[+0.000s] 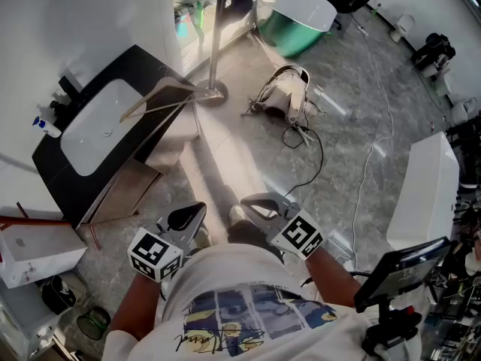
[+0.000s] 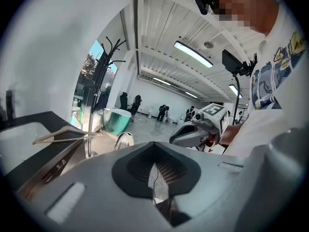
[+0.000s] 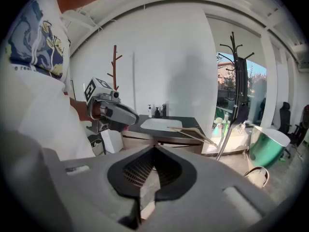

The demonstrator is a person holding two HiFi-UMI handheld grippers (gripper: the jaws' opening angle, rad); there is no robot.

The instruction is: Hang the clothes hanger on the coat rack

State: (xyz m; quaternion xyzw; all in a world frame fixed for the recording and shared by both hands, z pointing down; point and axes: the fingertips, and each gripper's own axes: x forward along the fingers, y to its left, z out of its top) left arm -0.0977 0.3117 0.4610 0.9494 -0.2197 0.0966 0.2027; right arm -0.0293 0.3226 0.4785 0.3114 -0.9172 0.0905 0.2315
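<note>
Both left gripper [image 1: 197, 210] and right gripper [image 1: 249, 201] have jaws closed on nothing, well apart from the hanger [image 1: 176, 86].

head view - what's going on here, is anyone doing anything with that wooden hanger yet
A person holds a gripper in each hand, close to the body. The left gripper and the right gripper are both shut and empty. The light wooden clothes hanger lies on the black counter with a white basin, one end jutting past its edge near the tall metal coat rack. The hanger is not yet picked up.
</note>
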